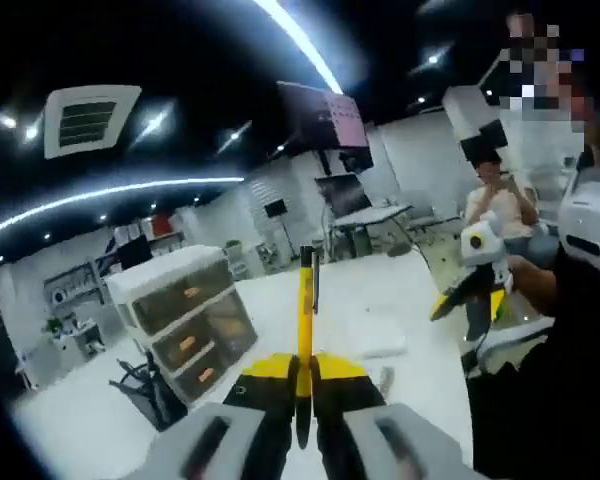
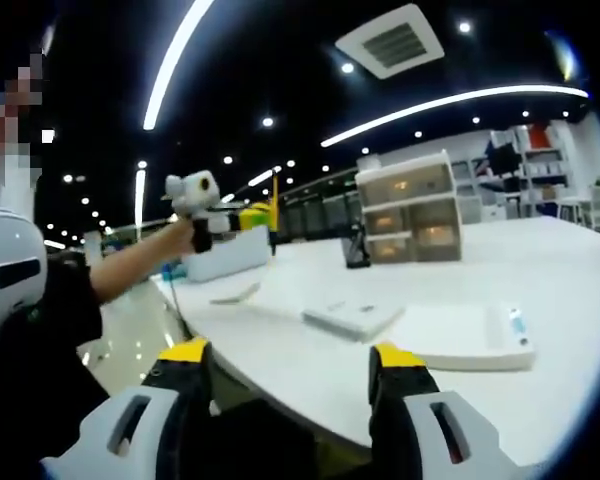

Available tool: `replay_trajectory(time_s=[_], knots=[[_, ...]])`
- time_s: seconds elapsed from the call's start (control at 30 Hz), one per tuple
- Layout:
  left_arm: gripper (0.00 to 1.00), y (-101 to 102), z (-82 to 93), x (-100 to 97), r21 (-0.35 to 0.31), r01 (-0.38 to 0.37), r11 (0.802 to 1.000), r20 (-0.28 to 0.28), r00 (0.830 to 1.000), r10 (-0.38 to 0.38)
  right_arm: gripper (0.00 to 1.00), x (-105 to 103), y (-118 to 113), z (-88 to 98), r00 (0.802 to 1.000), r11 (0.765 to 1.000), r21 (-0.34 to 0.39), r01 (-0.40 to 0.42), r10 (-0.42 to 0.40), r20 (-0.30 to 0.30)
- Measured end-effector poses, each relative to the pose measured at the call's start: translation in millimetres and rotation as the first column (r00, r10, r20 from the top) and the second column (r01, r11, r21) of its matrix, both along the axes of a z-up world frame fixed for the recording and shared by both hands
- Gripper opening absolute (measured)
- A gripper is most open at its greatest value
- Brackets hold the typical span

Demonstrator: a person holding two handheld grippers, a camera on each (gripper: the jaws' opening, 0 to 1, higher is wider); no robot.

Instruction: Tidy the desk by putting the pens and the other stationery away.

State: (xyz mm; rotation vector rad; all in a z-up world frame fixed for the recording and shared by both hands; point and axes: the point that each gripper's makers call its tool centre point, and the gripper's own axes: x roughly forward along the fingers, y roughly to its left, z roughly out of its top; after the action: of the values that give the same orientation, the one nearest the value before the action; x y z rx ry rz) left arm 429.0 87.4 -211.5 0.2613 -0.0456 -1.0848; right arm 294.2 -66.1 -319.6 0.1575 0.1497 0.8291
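- Left gripper: yellow-tipped fingers pinched on a yellow pen, held upright above the white surface, black cap end up.
- Right gripper: fingers spread wide, nothing between them, hovering low over the near edge of the surface.
- In the right gripper view, left gripper raised at arm's length, well apart from the drawer unit.
- Progress, judged: one pen lifted and not yet stowed; likely bound for the three-drawer unit standing on the surface.
- Left to do, judged: a flat white box-like item, a white tray or pad, a long white block and a small dark holder beside the drawers lying out; too blurred to name more closely.
- Surface: broad, white, curved at its near edge.
- Room: open office, dark ceiling with strip lights and an air vent, shelves at the far wall, a seated person behind.
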Motion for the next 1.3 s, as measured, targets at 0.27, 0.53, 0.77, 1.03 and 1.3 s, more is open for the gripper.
replay_trajectory(time_s=[0.27, 0.53, 0.77, 1.03, 1.3], knots=[[0.07, 26.4, 29.8, 13.1, -0.333, -0.107, 0.937, -0.124, 0.99, 0.07, 0.59, 1.1, 1.7, 1.2, 1.0, 1.0, -0.002, 0.007, -0.007, 0.003], [0.07, 44.6, 37.3, 46.7, -0.391, -0.214, 0.895, -0.137, 0.975, 0.173, 0.59, 0.4, 3.1, 1.6, 1.0, 1.0, -0.005, 0.004, -0.004, 0.004], [0.07, 44.8, 42.2, 84.0, -0.389, -0.275, 0.879, -0.133, 0.961, 0.242, 0.59, 0.1, 5.4, -2.4, 1.0, 1.0, -0.008, -0.003, 0.003, -0.003], [0.07, 49.4, 69.1, 133.5, -0.406, -0.346, 0.846, -0.089, 0.936, 0.34, 0.59, 0.7, 1.7, -1.1, 1.0, 1.0, -0.004, 0.003, -0.003, 0.0], [0.07, 51.9, 86.5, 185.5, -0.411, -0.405, 0.817, -0.079, 0.908, 0.411, 0.59, 1.6, -2.6, 1.7, 1.0, 1.0, 0.001, 0.011, -0.011, 0.005]])
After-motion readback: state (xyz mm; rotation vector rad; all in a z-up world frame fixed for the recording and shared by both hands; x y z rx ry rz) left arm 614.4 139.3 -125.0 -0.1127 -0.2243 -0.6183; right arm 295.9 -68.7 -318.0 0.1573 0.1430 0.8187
